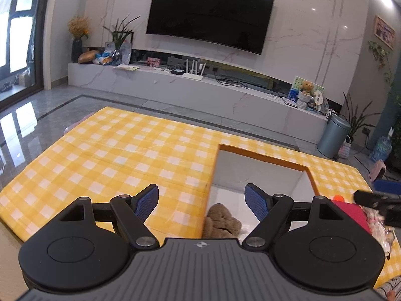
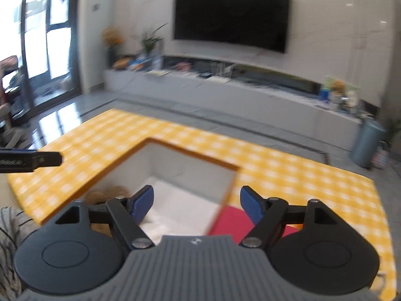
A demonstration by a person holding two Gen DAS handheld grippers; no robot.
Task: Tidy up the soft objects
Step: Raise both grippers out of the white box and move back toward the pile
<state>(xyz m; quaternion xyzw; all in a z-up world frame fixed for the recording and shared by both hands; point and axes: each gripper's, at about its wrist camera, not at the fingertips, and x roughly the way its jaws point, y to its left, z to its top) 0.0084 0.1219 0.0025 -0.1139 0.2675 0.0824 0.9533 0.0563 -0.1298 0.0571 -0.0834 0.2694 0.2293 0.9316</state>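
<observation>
Left tool: fingers spread wide, nothing held. Directly below and ahead, a brown plush is seen lying in the open box, against its near-left wall. Right tool: fingers also apart, empty; view is blurred. Beneath it, white soft material is seen on the box floor. A red item lies on the checked tabletop just right of the box wall. Nothing is blocking the box opening.

Bright daylight floods through the glass door, glaring off the glossy floor; the right wrist view is motion-blurred, and fisheye distortion bends both views' edges.
</observation>
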